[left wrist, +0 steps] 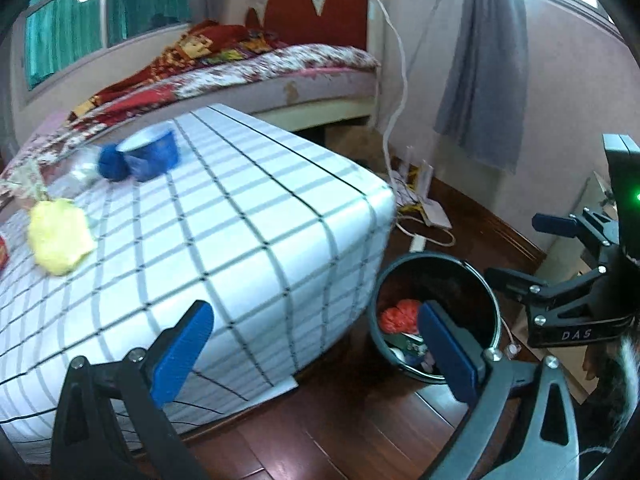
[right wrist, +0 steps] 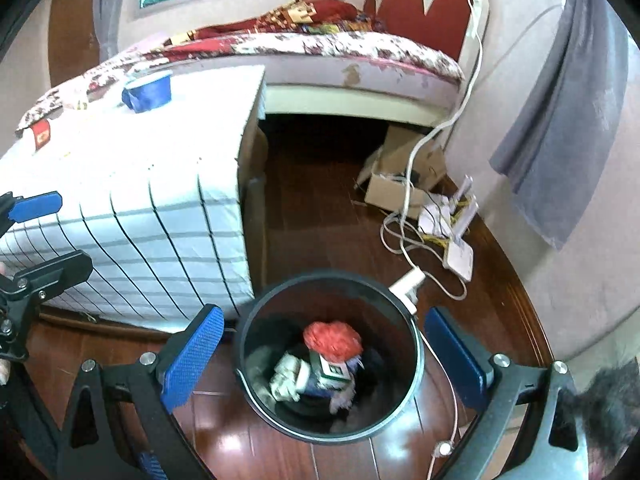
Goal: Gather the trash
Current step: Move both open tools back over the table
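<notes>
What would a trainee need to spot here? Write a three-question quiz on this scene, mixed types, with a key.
1. True or false: the right gripper holds a piece of trash.
2. Where does the bin stand? A) on the table B) on the floor beside the table C) on the bed
3. Fill in: the yellow wad lies on the ____.

Key: 1 false, both it and the left gripper are open and empty. 2 B. 3 table.

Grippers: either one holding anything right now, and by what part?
Nothing held. Left gripper and right gripper are both open and empty; the right hangs over the trash bin.
</notes>
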A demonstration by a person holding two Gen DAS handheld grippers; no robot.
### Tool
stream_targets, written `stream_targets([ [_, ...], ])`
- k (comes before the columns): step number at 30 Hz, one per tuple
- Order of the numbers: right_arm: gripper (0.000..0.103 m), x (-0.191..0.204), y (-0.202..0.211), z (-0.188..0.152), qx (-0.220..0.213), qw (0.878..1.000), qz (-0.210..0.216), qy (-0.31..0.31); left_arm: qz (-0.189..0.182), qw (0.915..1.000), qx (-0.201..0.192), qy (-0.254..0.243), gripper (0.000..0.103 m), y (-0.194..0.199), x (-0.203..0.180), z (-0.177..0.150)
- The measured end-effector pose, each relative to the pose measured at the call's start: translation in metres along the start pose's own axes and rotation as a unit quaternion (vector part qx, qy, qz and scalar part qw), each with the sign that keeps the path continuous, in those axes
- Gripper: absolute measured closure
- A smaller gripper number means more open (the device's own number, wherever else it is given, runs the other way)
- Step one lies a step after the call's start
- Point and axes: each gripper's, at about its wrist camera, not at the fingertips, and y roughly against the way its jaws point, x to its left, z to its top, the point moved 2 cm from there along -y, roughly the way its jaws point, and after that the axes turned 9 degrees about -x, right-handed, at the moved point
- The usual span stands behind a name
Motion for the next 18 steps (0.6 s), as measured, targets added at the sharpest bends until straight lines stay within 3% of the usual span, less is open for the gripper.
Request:
stream_targets([
  [18, 0.001, 0.071, -0.005, 0.049, -0.046, 0.997, 0.057, 0.027, 0.073, 0.9964, -0.023, 0.036, 0.001, 0.027, 0.079, 0.004],
])
